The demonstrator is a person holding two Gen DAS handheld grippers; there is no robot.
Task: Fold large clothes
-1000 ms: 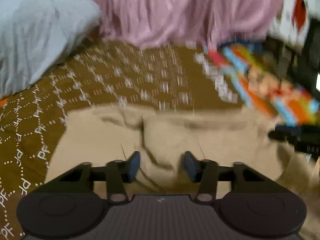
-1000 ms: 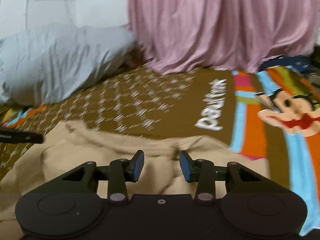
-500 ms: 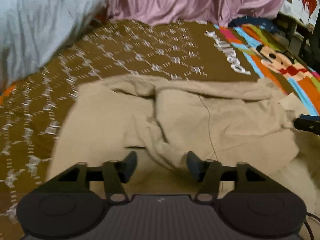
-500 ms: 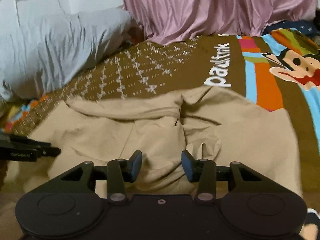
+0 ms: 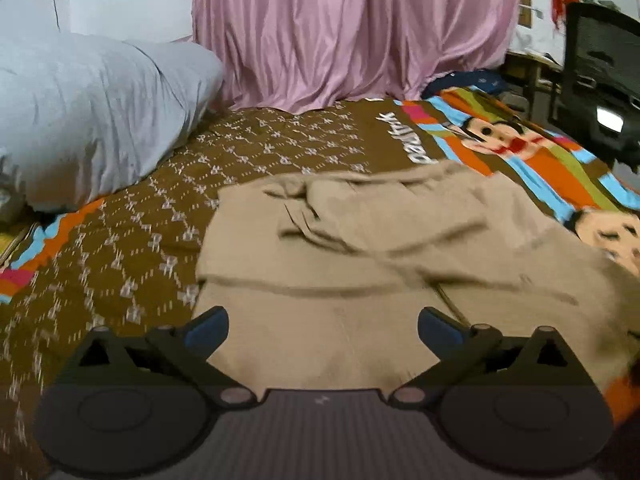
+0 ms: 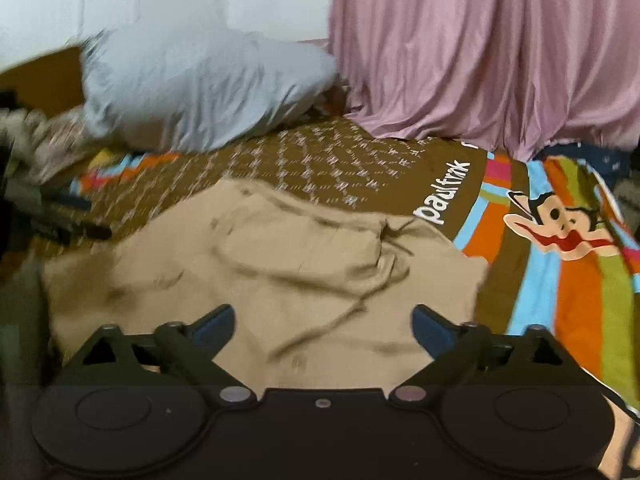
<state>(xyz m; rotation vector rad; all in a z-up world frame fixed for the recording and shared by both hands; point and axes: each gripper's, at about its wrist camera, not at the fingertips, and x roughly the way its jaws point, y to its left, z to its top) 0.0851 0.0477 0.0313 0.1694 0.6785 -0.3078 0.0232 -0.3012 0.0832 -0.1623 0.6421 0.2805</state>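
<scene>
A large beige hooded sweatshirt (image 5: 380,248) lies spread on the bed, wrinkled, with its hood bunched at the far side; it also shows in the right wrist view (image 6: 280,276). My left gripper (image 5: 322,326) is wide open and empty, held above the near part of the garment. My right gripper (image 6: 322,324) is wide open and empty above the garment's near edge. The left gripper also shows as a dark shape at the left of the right wrist view (image 6: 60,216).
The bed has a brown patterned cover (image 5: 280,148) with a bright cartoon monkey print (image 6: 560,228) on the right. A grey pillow (image 5: 88,112) lies at the far left. A pink curtain (image 5: 352,28) hangs behind. Dark furniture (image 5: 600,80) stands at the right.
Both grippers have opened wide and pulled back and up from the sweatshirt. The garment now lies flatter and more spread on the bed.
</scene>
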